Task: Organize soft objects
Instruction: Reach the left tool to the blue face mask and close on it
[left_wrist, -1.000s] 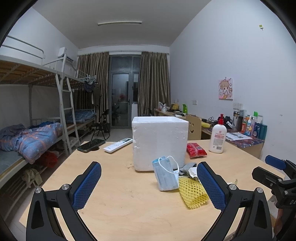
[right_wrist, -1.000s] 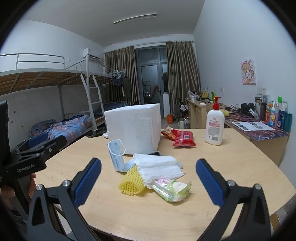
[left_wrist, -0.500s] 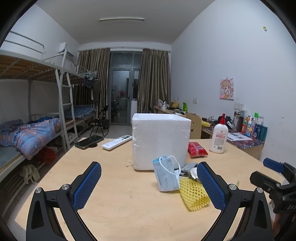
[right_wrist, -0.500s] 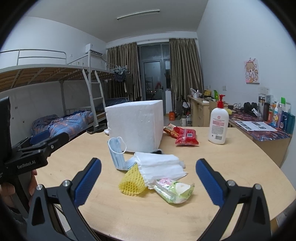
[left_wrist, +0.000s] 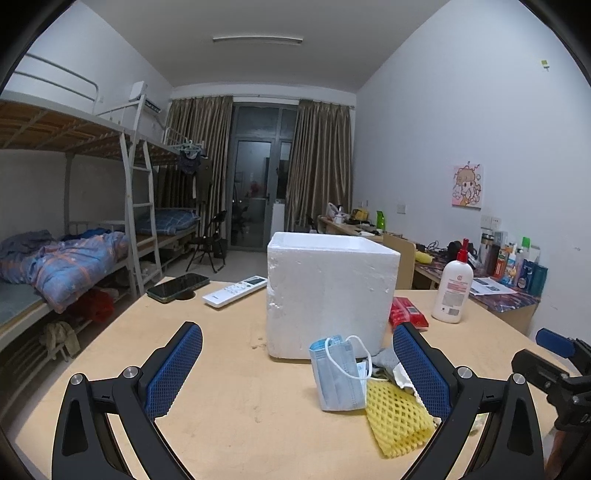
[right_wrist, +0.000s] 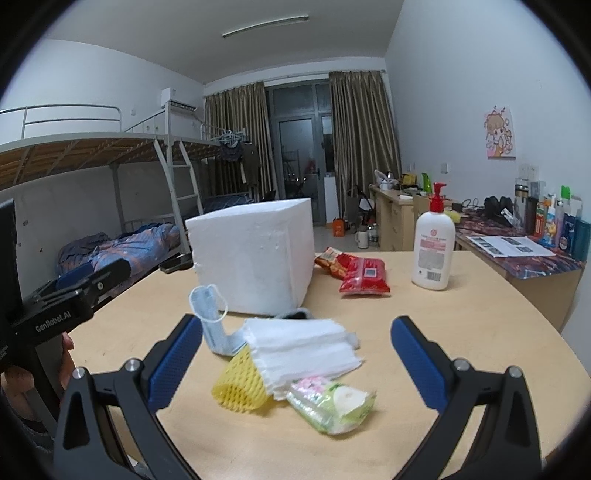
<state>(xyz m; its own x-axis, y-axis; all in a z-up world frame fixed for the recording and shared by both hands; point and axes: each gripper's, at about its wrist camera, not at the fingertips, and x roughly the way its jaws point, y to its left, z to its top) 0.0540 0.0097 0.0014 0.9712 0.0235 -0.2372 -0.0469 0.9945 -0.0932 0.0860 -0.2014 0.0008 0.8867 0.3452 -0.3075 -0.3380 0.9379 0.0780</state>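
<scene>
The white foam box (left_wrist: 328, 295) stands open-topped mid-table, likely the bin for the soft things heaped just in front of it. There lie the white folded cloth (right_wrist: 306, 347), yellow foam net (right_wrist: 240, 384), blue face mask (left_wrist: 336, 373) and tissue pack (right_wrist: 332, 402), touching one another. The left gripper (left_wrist: 295, 369) and right gripper (right_wrist: 295, 365) hover near that heap, jaws spread wide and empty, seemingly lining up a first pick.

Dim, flat light from a ceiling tube (left_wrist: 257, 39); soft shadows, strong fisheye bending, dark corners.
</scene>
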